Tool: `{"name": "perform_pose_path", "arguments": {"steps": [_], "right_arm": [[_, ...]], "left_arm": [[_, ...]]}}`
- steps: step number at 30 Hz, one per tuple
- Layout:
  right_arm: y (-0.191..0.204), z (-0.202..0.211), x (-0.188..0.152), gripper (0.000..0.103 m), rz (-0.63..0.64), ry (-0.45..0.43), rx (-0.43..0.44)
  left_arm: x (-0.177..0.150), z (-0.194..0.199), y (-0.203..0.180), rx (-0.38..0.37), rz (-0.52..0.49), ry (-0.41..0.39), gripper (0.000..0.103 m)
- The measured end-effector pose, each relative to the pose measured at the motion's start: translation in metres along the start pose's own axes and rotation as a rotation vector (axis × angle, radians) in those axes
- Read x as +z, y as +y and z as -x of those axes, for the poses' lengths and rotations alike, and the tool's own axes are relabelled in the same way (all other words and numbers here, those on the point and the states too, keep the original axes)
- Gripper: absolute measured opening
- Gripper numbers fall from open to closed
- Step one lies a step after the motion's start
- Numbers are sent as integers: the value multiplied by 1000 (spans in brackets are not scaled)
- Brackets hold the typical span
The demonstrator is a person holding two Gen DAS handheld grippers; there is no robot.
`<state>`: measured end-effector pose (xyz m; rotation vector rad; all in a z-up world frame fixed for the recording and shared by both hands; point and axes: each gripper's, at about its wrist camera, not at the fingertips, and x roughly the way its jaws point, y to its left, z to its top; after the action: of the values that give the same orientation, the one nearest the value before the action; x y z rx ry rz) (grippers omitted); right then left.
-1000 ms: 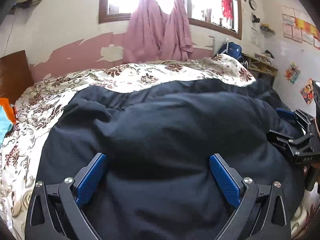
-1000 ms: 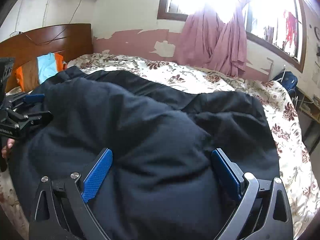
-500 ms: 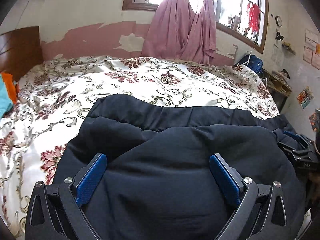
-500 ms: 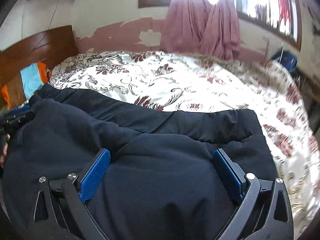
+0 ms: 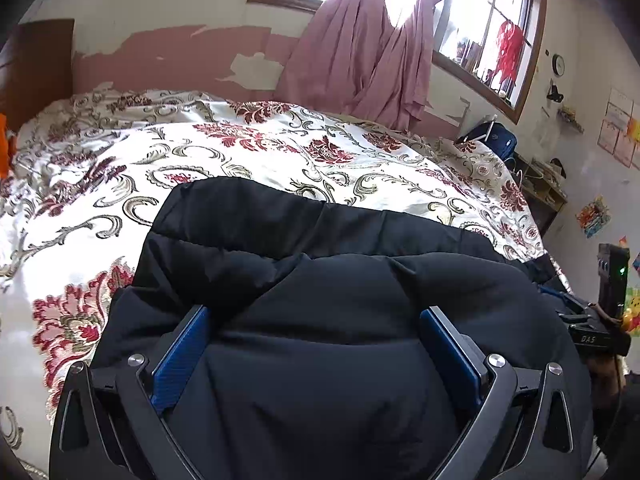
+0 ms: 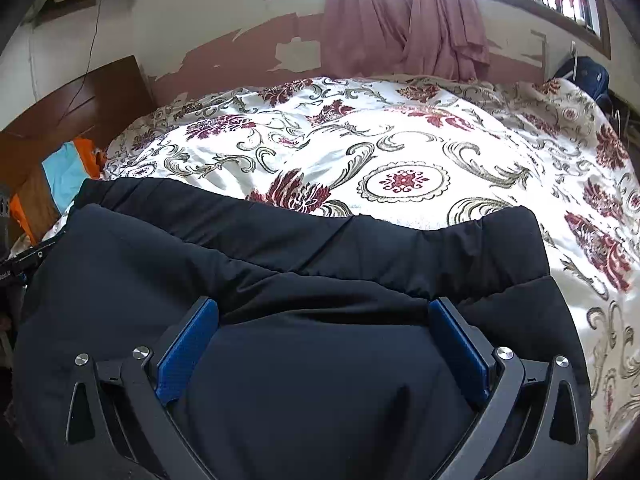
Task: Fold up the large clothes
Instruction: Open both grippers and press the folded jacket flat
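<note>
Left wrist view: the left gripper (image 5: 314, 344) sits low over a black padded jacket (image 5: 328, 300) that lies on the bed (image 5: 256, 152), near the front edge of the flowered bedspread. Its blue fingers (image 5: 182, 356) are spread wide, and the puffy cloth bulges up between them; nothing is pinched. The jacket appears doubled over, with a flatter band of it showing at the far edge and a thicker roll on top nearer the camera. At the right edge the right gripper (image 5: 588, 332) shows only in part, at the jacket's other end, too cut off to tell its state from here.

Right wrist view: the right gripper (image 6: 322, 340) likewise hovers over or rests on the jacket (image 6: 304, 272), fingers (image 6: 188, 348) held wide apart with cloth between them but not clamped. The folded layer runs straight across, its far hem on the bedspread. At the left edge a sliver of the left gripper (image 6: 24, 264) can be seen.

Judged from this, a lengthwise fold looks just laid and released. The next move probably calls for pressing the bulk flat or taking hold of one end to fold across; the padding is springy, so both grips need to close deep on all the layers.
</note>
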<state>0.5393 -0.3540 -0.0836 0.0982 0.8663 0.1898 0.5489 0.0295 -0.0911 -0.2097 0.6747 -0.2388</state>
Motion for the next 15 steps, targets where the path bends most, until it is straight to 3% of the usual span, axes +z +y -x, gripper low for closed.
{"name": "perform_pose_path", "arguments": {"steps": [15], "right_arm": [[-3,-7,-2,102,-26,14,18]], "left_arm": [[-3,-8,2,-15,23,11,103]]}}
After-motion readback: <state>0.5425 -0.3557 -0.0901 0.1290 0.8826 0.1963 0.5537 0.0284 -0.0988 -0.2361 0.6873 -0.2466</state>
